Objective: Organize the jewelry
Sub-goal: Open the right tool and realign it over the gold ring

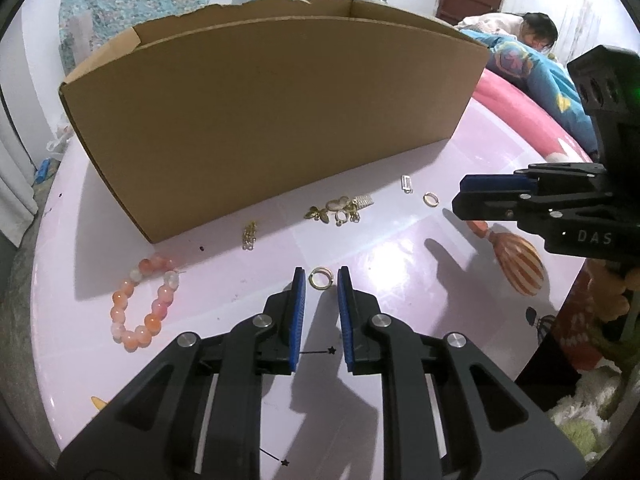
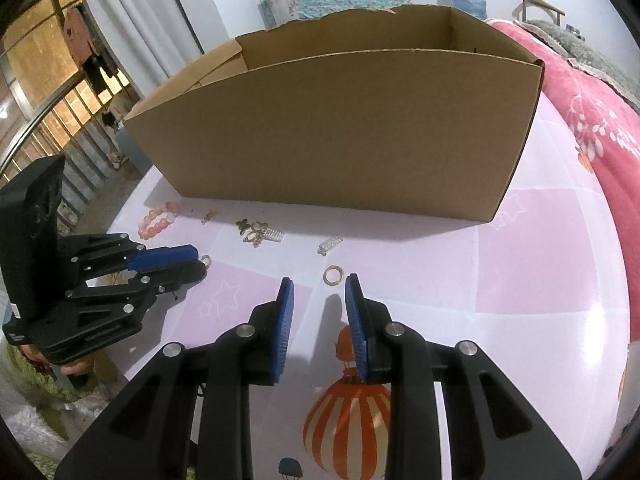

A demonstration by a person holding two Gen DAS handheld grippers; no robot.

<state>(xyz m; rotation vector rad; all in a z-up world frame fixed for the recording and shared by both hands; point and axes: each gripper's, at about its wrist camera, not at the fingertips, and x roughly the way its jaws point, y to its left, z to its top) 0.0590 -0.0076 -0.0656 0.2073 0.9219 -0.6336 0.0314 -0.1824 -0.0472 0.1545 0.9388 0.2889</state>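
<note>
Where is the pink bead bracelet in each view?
Left wrist view: the bracelet lies at lower left, on the table left of the left gripper.
Right wrist view: the bracelet is small, at middle left, beyond the left gripper.
Shared landmark: the cardboard box; the bracelet lies near its left front corner.

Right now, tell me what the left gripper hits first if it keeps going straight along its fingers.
The gold ring lying on the pink table, just ahead of the left gripper and centred between its open fingertips. Depth is unclear, so the tips may touch the table at about the same time.
</note>
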